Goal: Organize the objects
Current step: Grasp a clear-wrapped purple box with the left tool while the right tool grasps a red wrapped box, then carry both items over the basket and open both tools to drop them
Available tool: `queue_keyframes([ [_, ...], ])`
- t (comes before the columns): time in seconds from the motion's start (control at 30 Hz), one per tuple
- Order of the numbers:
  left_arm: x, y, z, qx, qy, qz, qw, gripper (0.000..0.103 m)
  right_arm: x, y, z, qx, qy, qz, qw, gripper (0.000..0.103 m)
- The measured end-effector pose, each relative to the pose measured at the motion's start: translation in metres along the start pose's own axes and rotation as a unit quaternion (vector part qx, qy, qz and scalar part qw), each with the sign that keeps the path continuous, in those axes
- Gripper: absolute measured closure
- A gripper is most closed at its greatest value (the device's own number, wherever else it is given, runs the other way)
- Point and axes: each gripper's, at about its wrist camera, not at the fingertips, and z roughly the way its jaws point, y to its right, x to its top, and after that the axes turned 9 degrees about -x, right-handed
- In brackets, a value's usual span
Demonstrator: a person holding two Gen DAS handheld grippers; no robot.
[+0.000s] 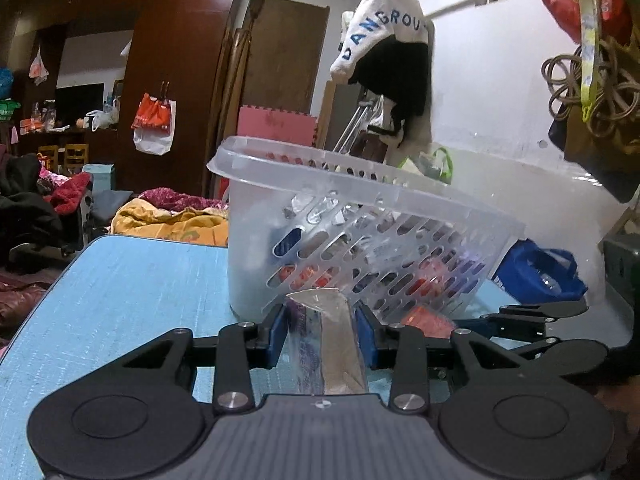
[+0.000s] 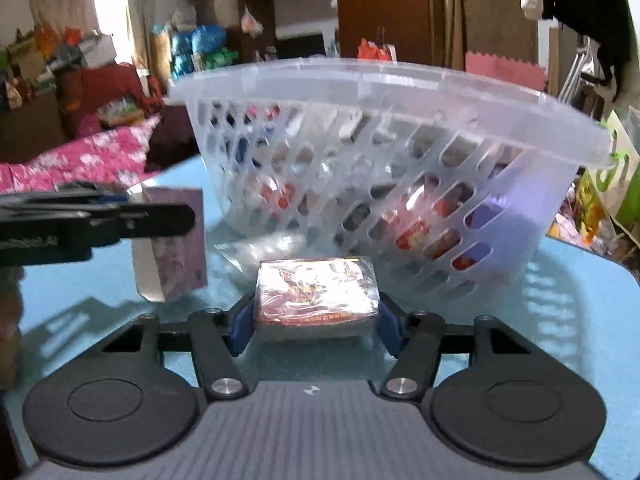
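A clear slotted plastic basket [image 1: 360,200] [image 2: 380,92] holding several small packs stands on the light blue table [image 1: 120,300] [image 2: 560,320]. My left gripper [image 1: 322,328] is shut on a purple-and-beige packet [image 1: 324,344] wrapped in clear film, held upright just in front of the basket. The right wrist view shows that packet [image 2: 176,248] at the left, held by the left gripper [image 2: 168,216]. My right gripper [image 2: 316,322] has its blue pads [image 2: 240,324] against both sides of a red film-wrapped pack [image 2: 316,288] lying on the table before the basket.
A crumpled clear bag [image 2: 256,248] lies between the red pack and the basket. Beyond the table's right edge sits a blue bag [image 1: 536,272]. Dark bags [image 1: 592,140] hang at the upper right. Bedding and clothes [image 1: 168,220] fill the room behind.
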Motion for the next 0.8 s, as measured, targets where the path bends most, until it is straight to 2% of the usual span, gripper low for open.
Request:
queue_keyframes([
  [0.1,0.000,-0.001,-0.006,-0.012,0.011,-0.010,0.9998,0.062,-0.006,0.005,-0.019,-0.006,0.043,0.012,0.999,0.039],
  [0.17,0.002,-0.001,-0.012,-0.026,0.006,-0.028,0.9993,0.062,-0.012,0.006,-0.039,-0.001,0.076,0.014,0.997,0.039],
  [0.23,0.007,0.005,-0.020,-0.035,0.013,-0.025,0.9990,0.062,-0.012,0.010,-0.060,0.007,0.097,0.028,0.995,0.039],
  [0.33,0.033,0.014,-0.034,-0.063,0.034,-0.034,0.9968,0.062,0.009,0.013,-0.091,0.015,0.132,0.039,0.990,0.039],
  [0.43,0.076,0.025,-0.040,-0.063,0.063,-0.027,0.9957,0.062,0.046,0.014,-0.105,-0.016,0.153,0.019,0.988,0.039],
  [0.5,0.107,0.030,-0.031,-0.055,0.063,-0.025,0.9962,0.061,0.073,0.018,-0.097,-0.031,0.142,0.010,0.989,0.039],
  [0.6,0.145,0.036,-0.001,-0.038,0.037,-0.026,0.9982,0.061,0.108,0.030,-0.064,-0.062,0.105,0.011,0.992,0.039],
  [0.67,0.157,0.037,0.022,-0.005,0.023,-0.017,0.9996,0.061,0.121,0.038,-0.043,-0.069,0.080,0.015,0.994,0.039],
  [0.8,0.163,0.027,0.074,0.030,-0.020,-0.027,0.9990,0.062,0.132,0.049,-0.012,-0.077,0.047,0.022,0.996,0.039],
])
